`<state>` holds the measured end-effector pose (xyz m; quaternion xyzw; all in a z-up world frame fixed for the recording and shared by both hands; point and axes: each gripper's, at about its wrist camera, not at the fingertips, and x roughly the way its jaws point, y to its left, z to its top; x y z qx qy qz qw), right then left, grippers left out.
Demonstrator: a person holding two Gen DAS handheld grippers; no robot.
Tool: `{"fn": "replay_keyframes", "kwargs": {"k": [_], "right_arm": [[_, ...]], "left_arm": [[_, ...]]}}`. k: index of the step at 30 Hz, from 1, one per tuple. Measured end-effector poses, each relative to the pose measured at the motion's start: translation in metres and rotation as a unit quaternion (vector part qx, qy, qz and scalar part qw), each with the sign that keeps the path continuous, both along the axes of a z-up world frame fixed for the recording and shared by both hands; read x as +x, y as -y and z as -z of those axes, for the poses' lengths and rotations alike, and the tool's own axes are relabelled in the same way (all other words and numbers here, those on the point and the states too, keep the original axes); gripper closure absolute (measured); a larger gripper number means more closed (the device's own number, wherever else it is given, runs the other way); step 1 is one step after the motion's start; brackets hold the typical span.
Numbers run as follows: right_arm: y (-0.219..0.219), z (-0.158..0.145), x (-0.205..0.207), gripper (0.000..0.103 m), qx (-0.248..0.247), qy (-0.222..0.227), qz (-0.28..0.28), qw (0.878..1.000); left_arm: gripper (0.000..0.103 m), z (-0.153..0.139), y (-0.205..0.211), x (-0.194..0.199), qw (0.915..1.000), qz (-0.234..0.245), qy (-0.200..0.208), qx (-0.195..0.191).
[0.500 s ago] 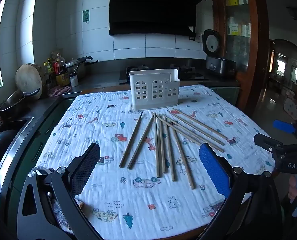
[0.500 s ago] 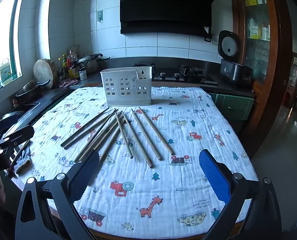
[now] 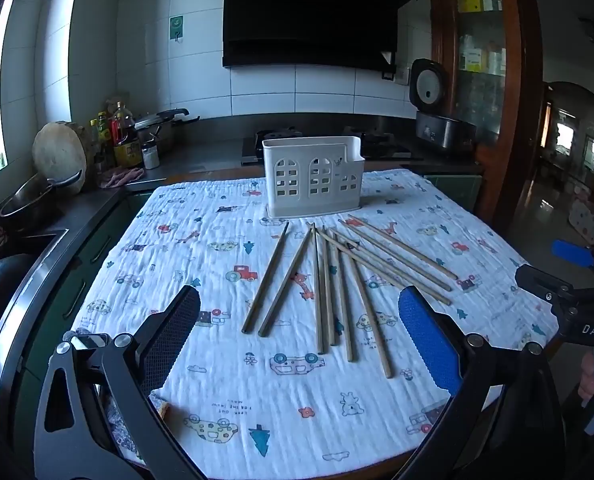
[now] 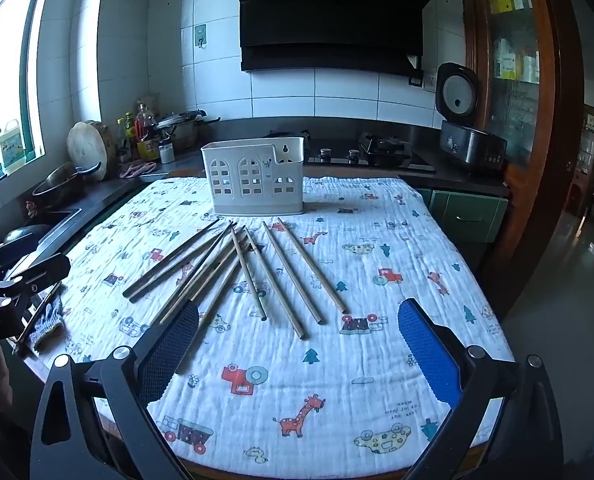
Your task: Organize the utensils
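Note:
Several wooden chopsticks lie fanned out on the patterned tablecloth, in front of a white utensil holder that stands upright at the table's far side. They also show in the right wrist view, with the holder behind them. My left gripper is open and empty, above the near part of the table, short of the chopsticks. My right gripper is open and empty, near the chopsticks' closer ends. The right gripper shows at the right edge of the left wrist view.
A dark counter runs along the left with a pan, a round wooden board and bottles. A stove and a rice cooker stand behind the table. A glove lies at the table's left edge.
Both views have shifted slightly; the grippers have moved a little, staying open. The chopsticks and holder have not moved.

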<state>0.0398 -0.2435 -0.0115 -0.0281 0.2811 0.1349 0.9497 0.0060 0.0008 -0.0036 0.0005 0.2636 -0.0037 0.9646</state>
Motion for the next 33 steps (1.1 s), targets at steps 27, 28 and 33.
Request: {"fn": "replay_keyframes", "kwargs": {"k": [27,28,33], "right_arm": [[-0.0035,-0.0068,-0.0045,0.006,0.0,0.005,-0.009,1.0],[-0.0036,-0.0074,-0.0046,0.006,0.001,0.005,-0.01,1.0],[-0.0042,-0.0062,-0.0038,0.006,0.001,0.006,-0.011,1.0]], "left_arm": [[0.005,-0.0074,-0.0068,-0.0067,1.0,-0.002,0.008,-0.001],[0.005,-0.0078,-0.0076,-0.0067,1.0,-0.003,0.008,-0.001],[0.005,-0.008,-0.0086,-0.0064,1.0,-0.004,0.006,0.0]]}}
